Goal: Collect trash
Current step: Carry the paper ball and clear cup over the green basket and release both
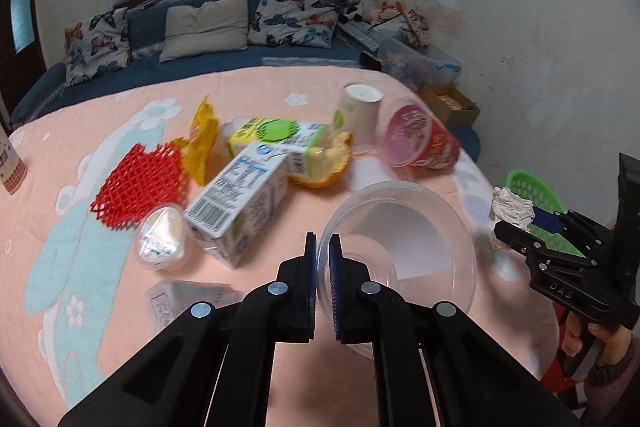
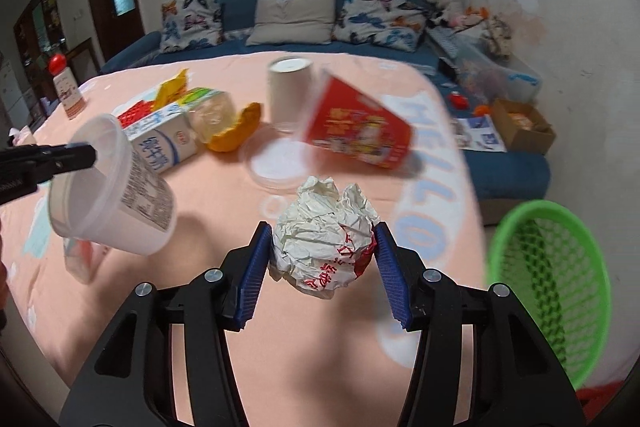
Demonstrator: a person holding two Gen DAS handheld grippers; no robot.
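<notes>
Left gripper [image 1: 323, 259] clamped on rim of clear plastic cup [image 1: 400, 259], lifted above pink table cover [image 1: 100, 307]; cup base cut off behind fingers.

Milk carton [image 1: 236, 203], red mesh sleeve [image 1: 140, 183], orange peel [image 1: 324, 163] lie blurred mid-table; print unreadable.

Red noodle cup [image 2: 360, 127] tipped, smeared by motion.

Right gripper [image 2: 322, 251] squeezing crumpled paper ball [image 2: 324, 235], held off table.

Green basket [image 2: 548, 275] right of table, lower part cut by frame edge.
</notes>
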